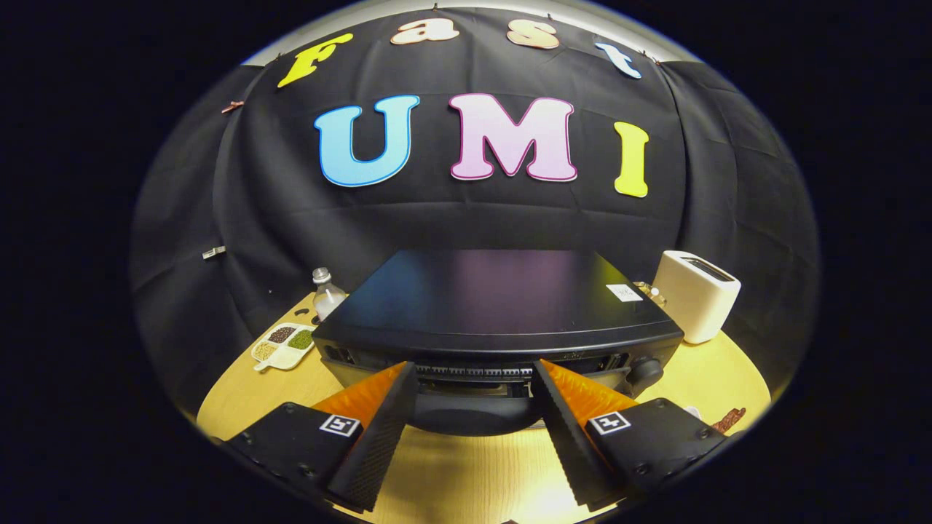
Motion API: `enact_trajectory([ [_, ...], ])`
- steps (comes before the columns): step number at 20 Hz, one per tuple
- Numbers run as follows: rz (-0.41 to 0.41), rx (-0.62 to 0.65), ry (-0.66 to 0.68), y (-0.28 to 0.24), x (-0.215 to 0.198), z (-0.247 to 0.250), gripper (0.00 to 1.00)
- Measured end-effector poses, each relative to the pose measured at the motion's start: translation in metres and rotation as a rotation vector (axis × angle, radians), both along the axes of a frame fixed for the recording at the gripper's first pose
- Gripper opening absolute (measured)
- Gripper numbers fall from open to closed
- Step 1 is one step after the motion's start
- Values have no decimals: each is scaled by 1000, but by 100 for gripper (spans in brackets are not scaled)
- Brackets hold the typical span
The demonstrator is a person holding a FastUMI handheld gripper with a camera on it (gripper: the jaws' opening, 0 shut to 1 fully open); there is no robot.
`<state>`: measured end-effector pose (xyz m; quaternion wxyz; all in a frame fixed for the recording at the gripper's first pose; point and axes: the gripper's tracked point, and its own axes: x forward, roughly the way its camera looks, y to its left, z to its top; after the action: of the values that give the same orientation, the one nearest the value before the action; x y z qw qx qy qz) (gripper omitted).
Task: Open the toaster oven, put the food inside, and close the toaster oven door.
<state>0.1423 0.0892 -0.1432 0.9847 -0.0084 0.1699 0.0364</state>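
Gripper (473,378) spread wide, empty, my view high over toaster oven (495,306) on table (466,473). Oven just ahead of fingers, door seemingly shut. Opening step in hand, I judge. Next: drop lower, find door handle. Food: maybe dark piece (729,420) beside right finger, can't confirm.

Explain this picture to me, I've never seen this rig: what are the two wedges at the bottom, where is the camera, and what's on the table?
The camera rides on a handheld gripper and looks forward along its two fingers; those are the wedges. They stand open and hold nothing. Just ahead of them, seen from slightly above, is the black toaster oven on a wooden table. Its front sits between the fingertips; whether the door is open is hard to tell. Left of the oven are a small bottle and a divided dish of grains. To its right stands a white toaster.
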Motion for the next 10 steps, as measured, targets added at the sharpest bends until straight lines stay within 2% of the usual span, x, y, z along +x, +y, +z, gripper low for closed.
enact_trajectory([
  [10,4,9,19,-1,1,-3,98],
])
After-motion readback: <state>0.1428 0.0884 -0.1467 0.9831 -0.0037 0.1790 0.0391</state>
